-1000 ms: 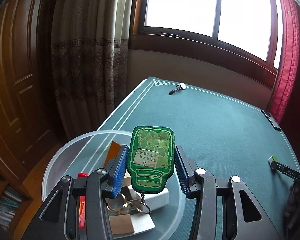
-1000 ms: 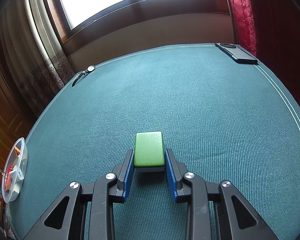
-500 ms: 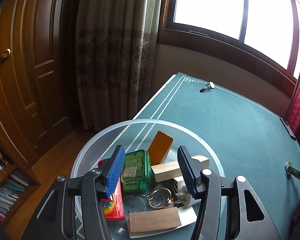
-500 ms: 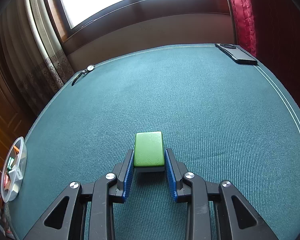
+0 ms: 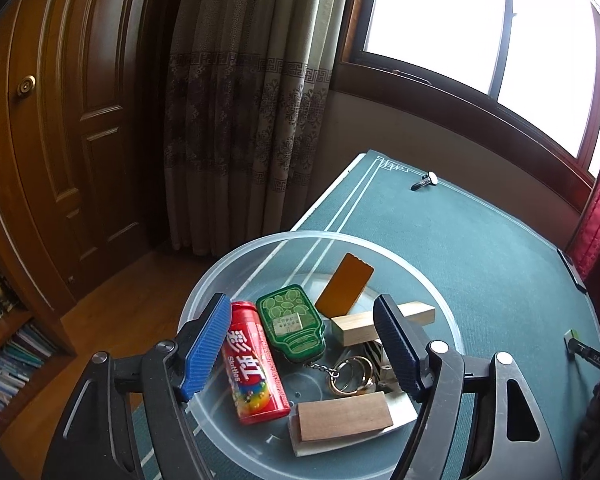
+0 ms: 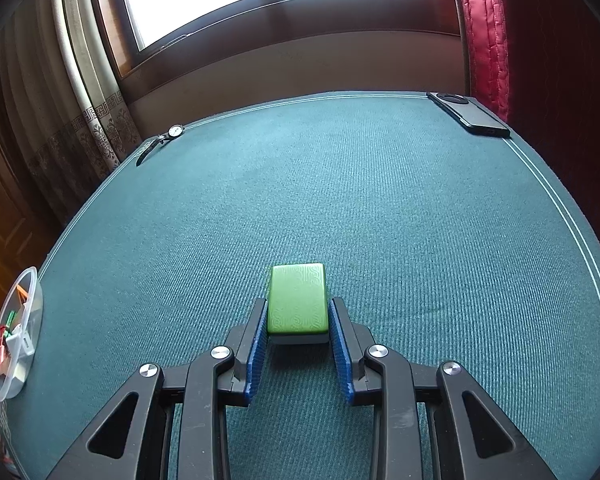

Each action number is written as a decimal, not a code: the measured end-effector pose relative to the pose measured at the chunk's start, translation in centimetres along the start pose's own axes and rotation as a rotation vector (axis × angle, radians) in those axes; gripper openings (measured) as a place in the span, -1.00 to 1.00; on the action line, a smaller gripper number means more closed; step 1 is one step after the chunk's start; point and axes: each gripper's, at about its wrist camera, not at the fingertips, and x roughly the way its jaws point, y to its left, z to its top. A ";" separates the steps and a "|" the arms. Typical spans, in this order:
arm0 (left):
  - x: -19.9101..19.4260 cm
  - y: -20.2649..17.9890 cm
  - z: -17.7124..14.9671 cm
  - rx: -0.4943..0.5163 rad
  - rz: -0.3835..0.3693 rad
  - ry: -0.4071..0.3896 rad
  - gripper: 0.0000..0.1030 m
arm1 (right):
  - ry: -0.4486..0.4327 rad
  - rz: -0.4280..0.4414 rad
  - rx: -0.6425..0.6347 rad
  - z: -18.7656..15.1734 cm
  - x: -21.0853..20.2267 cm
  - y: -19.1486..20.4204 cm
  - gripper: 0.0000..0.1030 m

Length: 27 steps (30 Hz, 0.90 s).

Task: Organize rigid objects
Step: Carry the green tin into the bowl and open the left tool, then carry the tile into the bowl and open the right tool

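Left gripper (image 5: 302,334) spread wide, empty, above clear plastic bowl (image 5: 440,300) at tabletop's (image 5: 480,248) left edge. Inside the bowl: green keychain case (image 5: 290,322), red Skittles tube (image 5: 252,364), wooden blocks (image 5: 344,420).

Right gripper (image 6: 298,322) clamps green mahjong tile (image 6: 298,300) resting on tabletop (image 6: 340,200), near front edge. Wristwatch (image 6: 168,136) at far-left corner.

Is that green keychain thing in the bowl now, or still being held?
In the bowl. The green keychain case lies flat beside the red candy tube; the left gripper is open above it.
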 end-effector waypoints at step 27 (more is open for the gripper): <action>0.5 4.2 -0.9 -0.086 -0.025 0.040 0.45 | 0.029 0.519 -0.253 -1.7 -3.8 23.2 -0.41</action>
